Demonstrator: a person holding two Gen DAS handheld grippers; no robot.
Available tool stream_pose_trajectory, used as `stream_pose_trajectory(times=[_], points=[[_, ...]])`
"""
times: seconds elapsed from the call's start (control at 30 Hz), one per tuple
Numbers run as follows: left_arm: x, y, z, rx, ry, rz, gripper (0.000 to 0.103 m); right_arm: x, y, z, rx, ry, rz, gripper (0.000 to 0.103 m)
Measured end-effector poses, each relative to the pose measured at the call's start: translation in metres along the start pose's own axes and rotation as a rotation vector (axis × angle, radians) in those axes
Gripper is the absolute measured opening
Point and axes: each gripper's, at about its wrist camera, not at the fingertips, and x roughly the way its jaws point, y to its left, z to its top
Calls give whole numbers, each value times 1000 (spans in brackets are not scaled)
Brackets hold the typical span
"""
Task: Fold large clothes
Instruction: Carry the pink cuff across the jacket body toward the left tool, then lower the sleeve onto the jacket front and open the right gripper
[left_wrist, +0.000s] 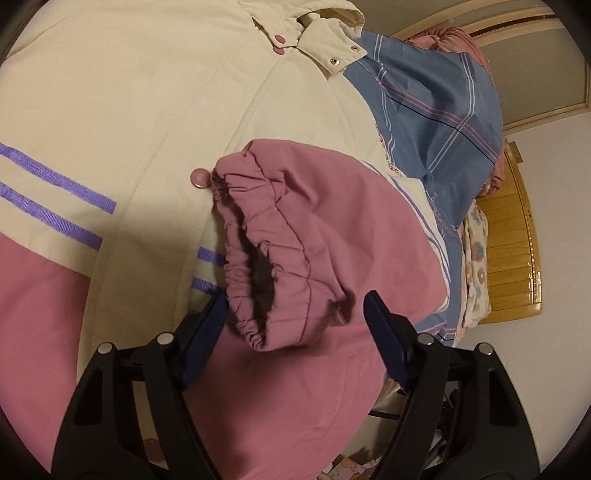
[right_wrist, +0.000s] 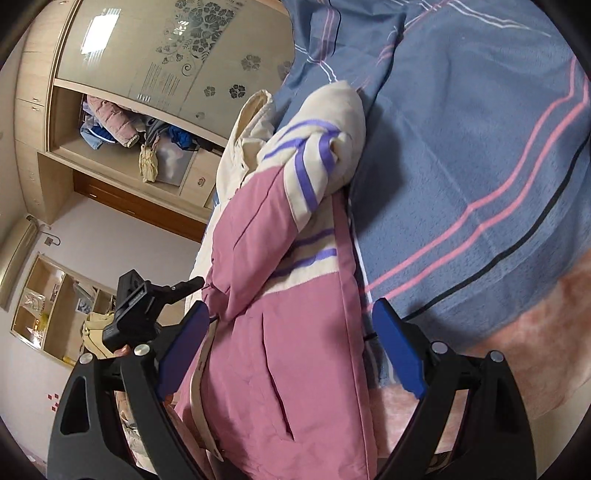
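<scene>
A cream and pink padded jacket (left_wrist: 147, 129) with purple stripes lies spread front-up on a blue plaid bedsheet (left_wrist: 424, 110). Its pink sleeve is folded across the chest, and the gathered cuff (left_wrist: 280, 258) sits between the fingers of my left gripper (left_wrist: 295, 297). The jaws stand apart, the right pad clear of the cloth. In the right wrist view the jacket's pink side (right_wrist: 277, 369) runs between the fingers of my right gripper (right_wrist: 291, 304), which is open. A striped sleeve (right_wrist: 317, 147) lies bunched on top beyond it. The left gripper (right_wrist: 136, 314) shows at the left there.
The bedsheet (right_wrist: 480, 147) stretches to the right, with a pink blanket (right_wrist: 535, 332) at its near edge. A wooden headboard (left_wrist: 513, 251) and floral cloth (left_wrist: 476, 258) lie past the jacket. A wardrobe (right_wrist: 129, 74) with piled clothes stands against the wall.
</scene>
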Motion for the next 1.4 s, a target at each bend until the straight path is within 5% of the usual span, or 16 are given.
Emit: stream_pose_trajectory(times=[0.07,0.1,0.17,0.4,0.53,0.6,0.67,0.77,0.93,1.0,1.07,1.13,1.3,1.4], points=[[2,0,-3,-20,11,-31,59,6,1,-3,3,12,9,90],[1,0,-3,-20,6,-20,34,6,1,-5,4,16,12,90],[0,0,-2,-24,-25,16,25,10,4,-6,4,24,12,90],[-24,-29,22,89,-264,139,11,16,9,-9,-7,31,-7,90],[-63,-29,52,88,-510,232,10,16,13,-7,-16,2,-29,90],[-77,-22,66,69,-581,315,10,12,12,-3,-22,-43,-71,90],[-86,-11,75,53,-612,383,10,12,18,2,-65,-114,-213,90],[-86,1,81,43,-603,413,10,35,42,10,-276,-163,-474,90],[-75,6,87,33,-573,415,10,98,74,21,-484,-83,-508,90],[-74,7,84,45,-568,425,10,121,83,34,-532,-117,-598,87],[-68,4,83,69,-559,458,11,132,77,55,-476,-135,-705,54],[-59,5,80,87,-534,469,11,121,69,70,-344,-115,-626,35],[-27,12,86,104,-471,513,10,81,101,67,-491,-261,-746,34],[-13,21,91,95,-442,557,10,67,81,81,-408,-233,-703,38]])
